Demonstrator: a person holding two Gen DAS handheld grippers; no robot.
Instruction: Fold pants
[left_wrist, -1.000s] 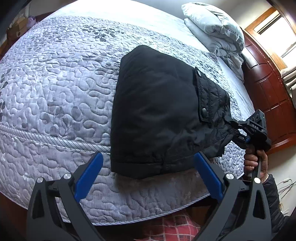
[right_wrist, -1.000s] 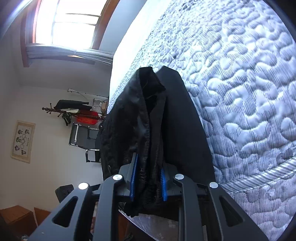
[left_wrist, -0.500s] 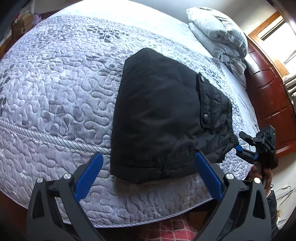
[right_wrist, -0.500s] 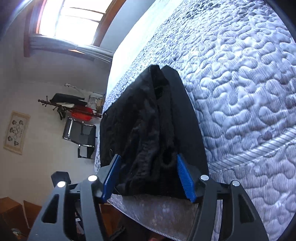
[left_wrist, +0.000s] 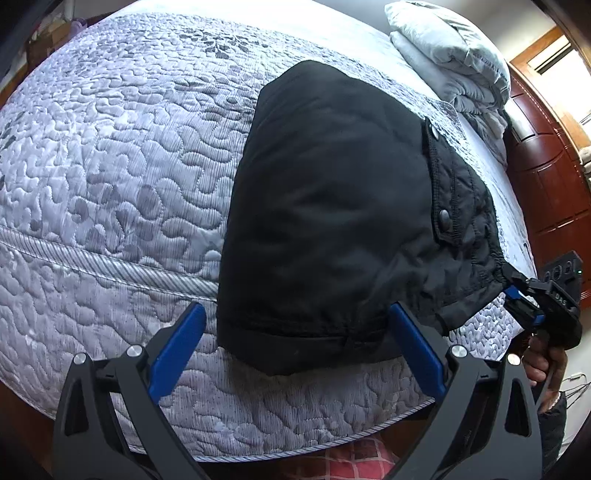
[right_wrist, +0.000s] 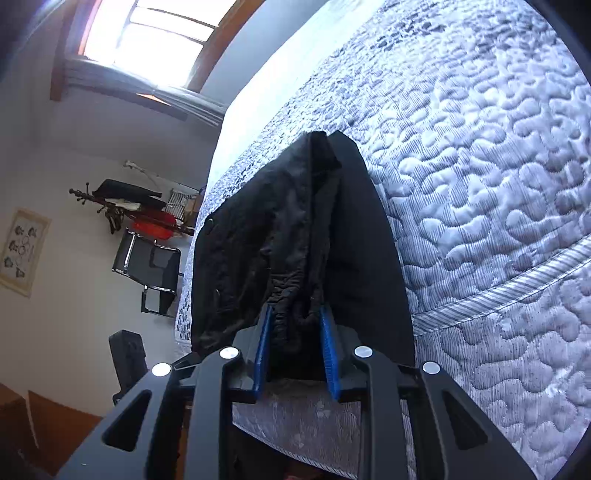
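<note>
Pants (left_wrist: 325, 221) are already being kept in a compact bundle on the bed (left_wrist: 110, 166); the elastic waistband corner is being clamped by the right gripper (right_wrist: 295, 343), the left gripper (left_wrist: 295, 343) is being held wide apart, so probably only tidying is left.

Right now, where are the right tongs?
In the left wrist view, the right tongs sit at the far right, off the bed's near edge, shut on the waistband corner of the black pants, below the folded duvet.
</note>
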